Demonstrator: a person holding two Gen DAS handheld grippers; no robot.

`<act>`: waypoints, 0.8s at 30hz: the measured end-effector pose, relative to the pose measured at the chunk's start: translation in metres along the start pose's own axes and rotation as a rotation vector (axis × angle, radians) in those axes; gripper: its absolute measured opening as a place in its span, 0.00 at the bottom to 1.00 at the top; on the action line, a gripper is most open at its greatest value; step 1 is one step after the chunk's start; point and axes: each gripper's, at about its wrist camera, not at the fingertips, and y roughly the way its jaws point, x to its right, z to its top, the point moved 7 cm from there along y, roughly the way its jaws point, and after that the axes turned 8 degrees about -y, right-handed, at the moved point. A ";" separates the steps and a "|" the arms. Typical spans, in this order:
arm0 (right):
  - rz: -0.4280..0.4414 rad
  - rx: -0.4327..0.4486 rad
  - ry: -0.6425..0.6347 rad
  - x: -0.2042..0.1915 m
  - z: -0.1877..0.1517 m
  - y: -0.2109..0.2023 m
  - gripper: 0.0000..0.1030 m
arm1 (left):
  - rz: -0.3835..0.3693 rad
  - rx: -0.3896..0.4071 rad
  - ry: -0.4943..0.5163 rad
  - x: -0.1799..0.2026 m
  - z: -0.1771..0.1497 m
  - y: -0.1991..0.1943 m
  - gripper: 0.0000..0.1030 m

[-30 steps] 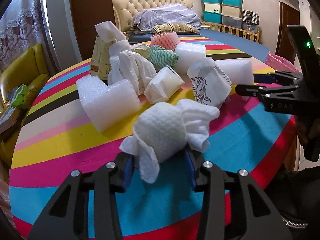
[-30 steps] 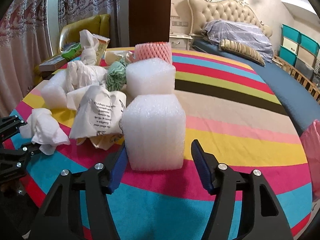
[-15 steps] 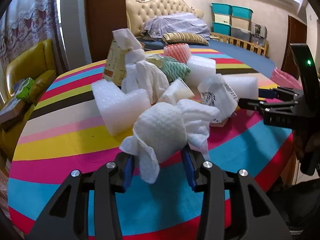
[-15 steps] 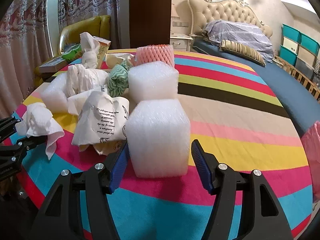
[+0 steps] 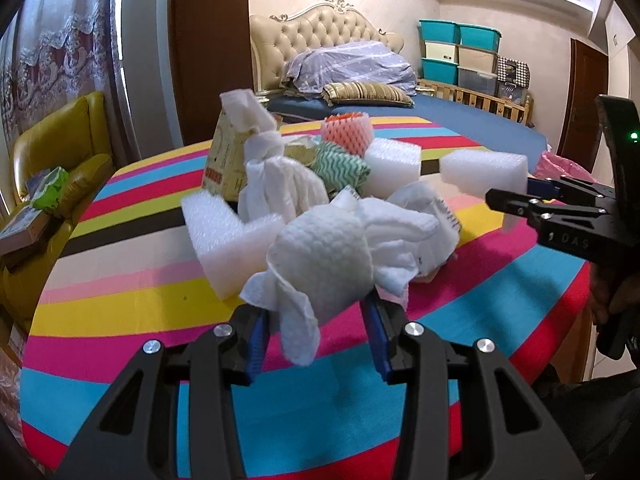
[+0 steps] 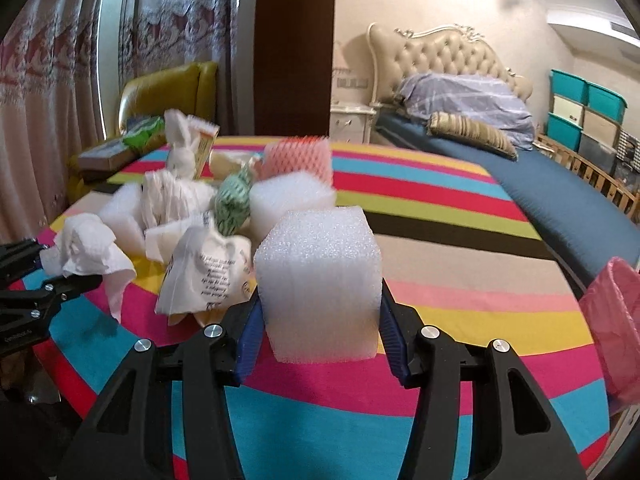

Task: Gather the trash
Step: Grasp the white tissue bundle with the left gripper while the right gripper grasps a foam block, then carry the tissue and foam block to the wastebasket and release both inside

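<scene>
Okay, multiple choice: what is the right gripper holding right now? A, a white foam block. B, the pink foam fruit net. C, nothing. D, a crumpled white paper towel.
A: in the right wrist view the right gripper has its blue pads pressed against both sides of the white foam block.

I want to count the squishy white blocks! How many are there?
3: one foam block held in the right tool, one behind it by the pink net, and an L-shaped one at the pile's left. More may hide under the paper.
</scene>
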 end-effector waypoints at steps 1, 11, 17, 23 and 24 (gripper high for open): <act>-0.006 0.009 0.006 0.004 0.001 -0.004 0.48 | -0.001 0.003 0.003 0.002 0.001 0.000 0.39; -0.054 0.061 0.044 0.034 0.001 -0.031 0.48 | -0.041 0.027 0.052 0.032 0.019 0.003 0.39; -0.081 0.061 0.066 0.050 -0.005 -0.036 0.48 | -0.084 0.038 0.076 0.056 0.031 0.010 0.39; -0.132 0.058 0.088 0.073 -0.013 -0.044 0.48 | -0.139 0.027 0.091 0.083 0.044 0.024 0.39; -0.143 0.057 0.096 0.078 -0.015 -0.045 0.48 | -0.148 0.025 0.095 0.088 0.046 0.027 0.39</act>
